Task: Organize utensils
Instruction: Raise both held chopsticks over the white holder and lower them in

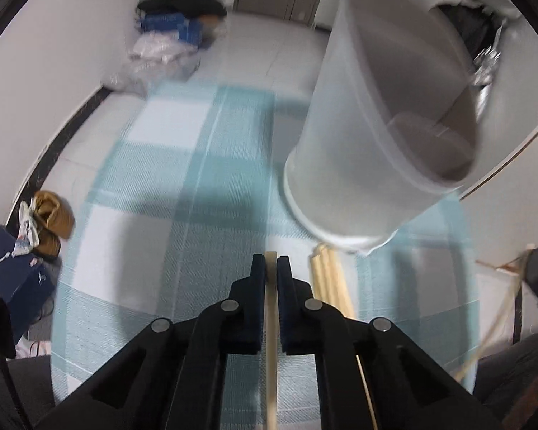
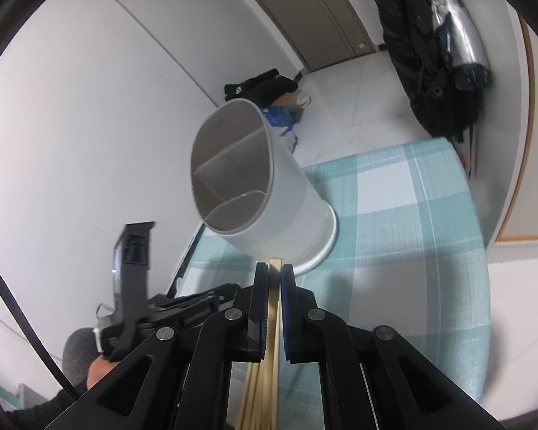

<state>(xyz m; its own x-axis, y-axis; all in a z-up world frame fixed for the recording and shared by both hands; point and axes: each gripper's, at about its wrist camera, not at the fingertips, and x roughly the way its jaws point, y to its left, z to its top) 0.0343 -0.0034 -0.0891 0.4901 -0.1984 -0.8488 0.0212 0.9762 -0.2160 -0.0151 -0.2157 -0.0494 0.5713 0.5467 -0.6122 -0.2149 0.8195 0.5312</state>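
The left tool (image 1: 270, 263) is pinched tight on a single wooden chopstick (image 1: 271, 322), its jaws pressed flat against the stick's two sides, and the stick runs straight back between the arms toward the camera. Over on the other side, the right tool (image 2: 274, 268) is clamped just as firmly on a small bundle of chopsticks (image 2: 265, 365), their ends poking out a little beyond the tips. The white utensil holder (image 2: 269, 193) stands on the checked blue-and-white tabletop (image 2: 412, 215), divided inside into compartments, and all of them look empty from the right wrist view. More loose chopsticks (image 1: 328, 279) lie on the cloth just beside the holder's base, near the left tool. So this looks like the pick-up-and-load step: both hands carry sticks, nothing is in the holder yet. The next move probably calls for tipping a held stick upright, bringing it over the open rim and lining it with one compartment before letting go; the divider walls are narrow targets, and the left view is smeared, so a steady approach would help
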